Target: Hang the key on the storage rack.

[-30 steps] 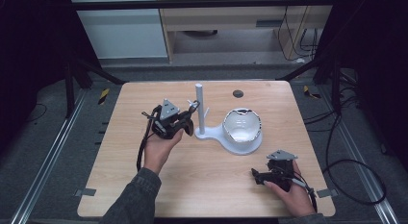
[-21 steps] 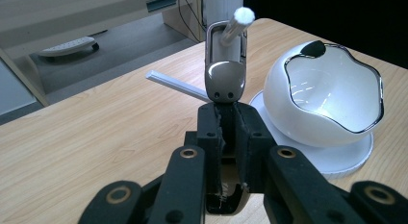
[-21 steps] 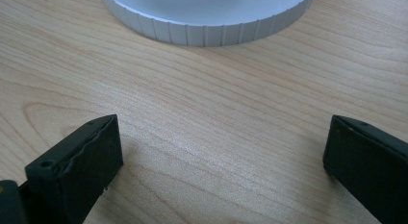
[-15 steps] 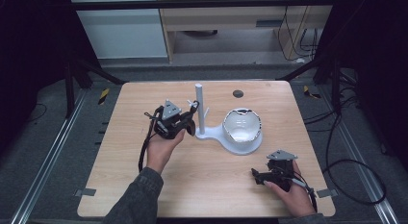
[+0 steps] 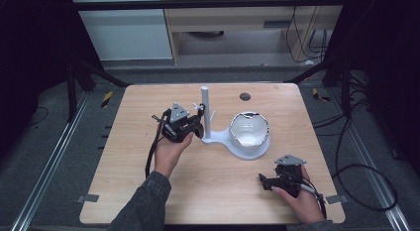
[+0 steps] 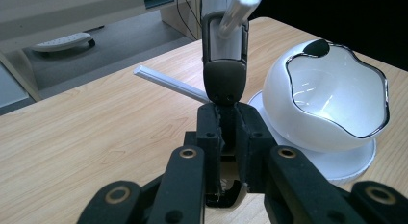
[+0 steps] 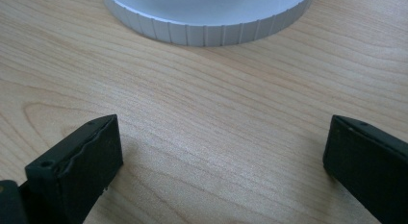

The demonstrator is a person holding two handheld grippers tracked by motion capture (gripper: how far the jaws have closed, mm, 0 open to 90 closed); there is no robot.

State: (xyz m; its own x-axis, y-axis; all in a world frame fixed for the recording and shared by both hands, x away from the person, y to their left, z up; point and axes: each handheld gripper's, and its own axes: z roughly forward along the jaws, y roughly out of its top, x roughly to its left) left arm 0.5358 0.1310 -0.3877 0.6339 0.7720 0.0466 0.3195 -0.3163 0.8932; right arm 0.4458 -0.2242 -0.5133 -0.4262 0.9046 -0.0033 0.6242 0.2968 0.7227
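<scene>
Left gripper (image 5: 198,128): jaws clenched on a dark strap-like piece (image 6: 224,82), seen in the left gripper view running up from between the pads to a peg (image 6: 239,8) on the white post (image 5: 205,112). What the piece is cannot be told. The gripper sits just beside the post, left of it, in the high view.

Right gripper (image 5: 265,181): jaws released and wide apart, nothing between them, low over the bare table (image 7: 202,132) near its front right corner, well apart from the stand.

White bowl (image 5: 249,130) rests tilted on the stand's round base (image 7: 207,17).
</scene>
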